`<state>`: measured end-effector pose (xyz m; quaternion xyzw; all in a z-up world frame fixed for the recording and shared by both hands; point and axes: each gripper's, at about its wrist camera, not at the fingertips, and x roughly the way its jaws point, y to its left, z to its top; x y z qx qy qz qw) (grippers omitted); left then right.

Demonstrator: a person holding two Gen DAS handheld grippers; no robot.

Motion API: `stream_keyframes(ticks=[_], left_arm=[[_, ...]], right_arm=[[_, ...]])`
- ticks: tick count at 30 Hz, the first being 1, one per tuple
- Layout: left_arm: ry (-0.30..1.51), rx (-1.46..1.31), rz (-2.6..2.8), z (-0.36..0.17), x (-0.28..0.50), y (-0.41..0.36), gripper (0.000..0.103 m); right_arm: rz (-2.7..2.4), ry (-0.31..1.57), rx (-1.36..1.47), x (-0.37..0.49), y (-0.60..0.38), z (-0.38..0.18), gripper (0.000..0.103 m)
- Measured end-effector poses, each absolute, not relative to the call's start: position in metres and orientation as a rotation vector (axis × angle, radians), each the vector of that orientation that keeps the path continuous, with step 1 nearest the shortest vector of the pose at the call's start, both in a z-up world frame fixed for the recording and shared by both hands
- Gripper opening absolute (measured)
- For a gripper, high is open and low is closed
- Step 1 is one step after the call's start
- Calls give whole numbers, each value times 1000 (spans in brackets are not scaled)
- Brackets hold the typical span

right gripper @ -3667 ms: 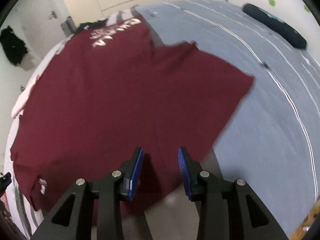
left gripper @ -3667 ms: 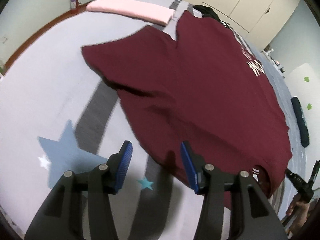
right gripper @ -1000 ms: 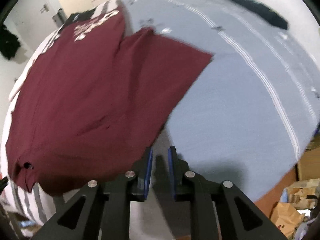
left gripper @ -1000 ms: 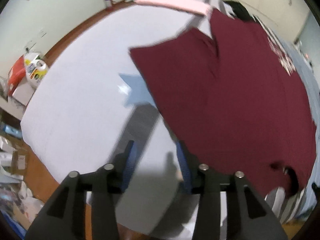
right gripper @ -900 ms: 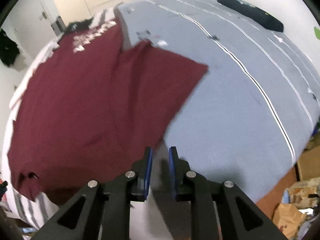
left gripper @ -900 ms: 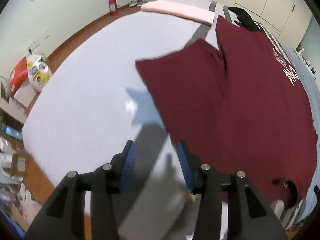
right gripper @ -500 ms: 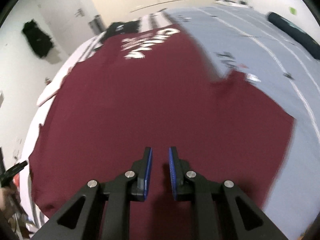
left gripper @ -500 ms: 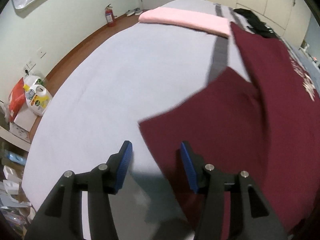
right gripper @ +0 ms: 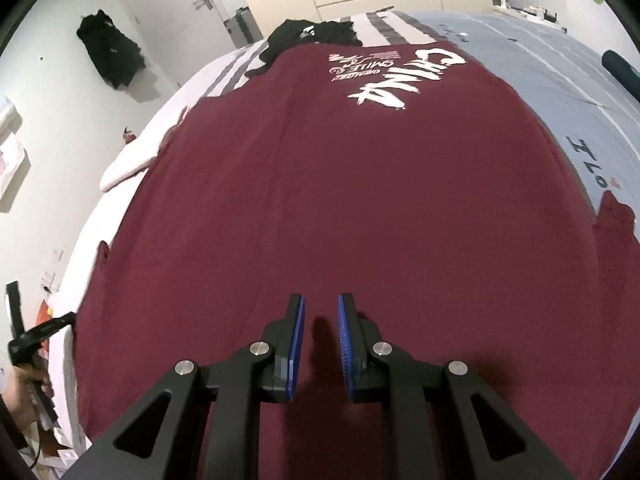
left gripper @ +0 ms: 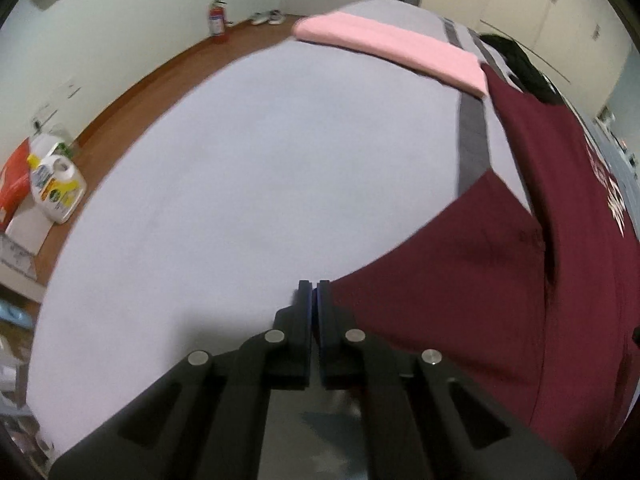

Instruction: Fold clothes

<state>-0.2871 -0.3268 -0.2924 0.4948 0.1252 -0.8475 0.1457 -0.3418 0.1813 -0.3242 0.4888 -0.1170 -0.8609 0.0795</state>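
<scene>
- A maroon T-shirt is spread flat on a bed covered with a pale grey sheet; white lettering is seen on the shirt's far part in the right wrist view.
- In the left wrist view, the left gripper is seen with its jaws clenched together at the corner of the shirt's sleeve, which is spread out to the side over the sheet.
- The sleeve's edge is met right at the tips of the jaws; whether cloth is pinched between them cannot be told, as the seam between the pads is too narrow and dark.
- The rest of the sleeve lies to the right of the left jaws, and bare sheet to their left.
- The right gripper is held above the near part of the shirt's body, with its jaws released and a narrow gap left between the blue pads.
- No cloth is seen between the right pads; the shirt lies beneath and ahead of them, and their shadow is cast on it.
- A folded pink cloth is laid at the far end of the bed, and a black garment just beyond the shirt's far edge.
</scene>
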Motion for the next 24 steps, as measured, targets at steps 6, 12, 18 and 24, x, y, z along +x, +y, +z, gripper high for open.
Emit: stream_keyframes(ticks=[6, 12, 18, 24], left_arm=[[447, 1450, -2384, -303, -280, -343, 5], [442, 1265, -2356, -267, -279, -359, 15], [269, 1429, -2691, -259, -341, -289, 37], [84, 1613, -2697, -296, -412, -258, 38]], right_arm=[[-2558, -342, 1518, -351, 180, -336, 16], [-2564, -326, 1525, -355, 186, -337, 16], [-2582, -348, 1497, -358, 189, -329, 16], [-2586, -363, 1491, -356, 189, -324, 16]])
